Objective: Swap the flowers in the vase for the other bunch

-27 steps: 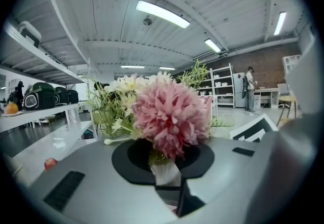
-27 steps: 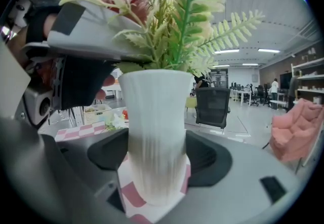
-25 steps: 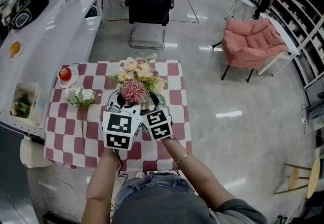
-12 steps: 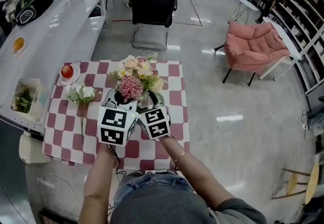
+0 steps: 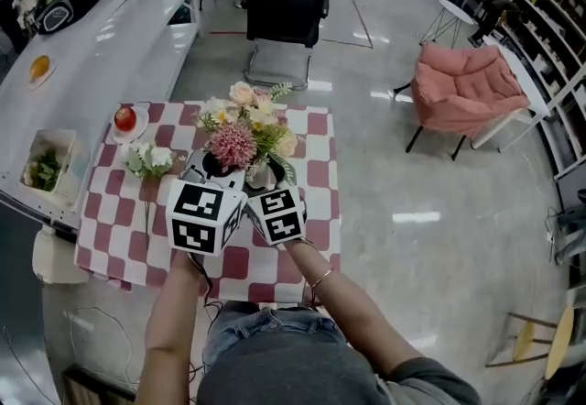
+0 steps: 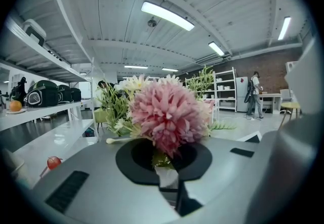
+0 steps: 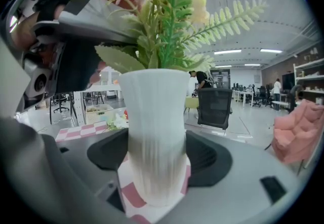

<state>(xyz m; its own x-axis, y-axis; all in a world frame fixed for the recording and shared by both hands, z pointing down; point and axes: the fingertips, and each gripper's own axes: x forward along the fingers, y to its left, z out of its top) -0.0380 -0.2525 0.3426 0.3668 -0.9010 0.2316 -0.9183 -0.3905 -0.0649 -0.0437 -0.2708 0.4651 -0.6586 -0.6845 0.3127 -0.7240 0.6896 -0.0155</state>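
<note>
A white ribbed vase point(image 7: 154, 116) stands on the checked table point(image 5: 311, 202) and holds a mixed bouquet point(image 5: 240, 130) with a big pink bloom point(image 6: 167, 114). My right gripper point(image 7: 157, 167) is shut on the vase's lower body, one jaw on each side. My left gripper point(image 6: 163, 162) is shut on the bouquet's green stems just under the pink bloom. In the head view both marker cubes sit side by side in front of the vase point(image 5: 260, 176), hiding most of it. The other bunch, white flowers point(image 5: 149, 158) on a long stem, lies flat on the cloth to the left.
A red apple on a small plate point(image 5: 125, 117) sits at the table's far left corner. A long white counter point(image 5: 73, 64) runs along the left, with a box of greens point(image 5: 44, 169). A black office chair point(image 5: 286, 5) stands behind the table, a pink armchair point(image 5: 467, 87) to the right.
The left gripper's cube has edged slightly left and nearer the camera. The right gripper, the vase and the white bunch have stayed put.
</note>
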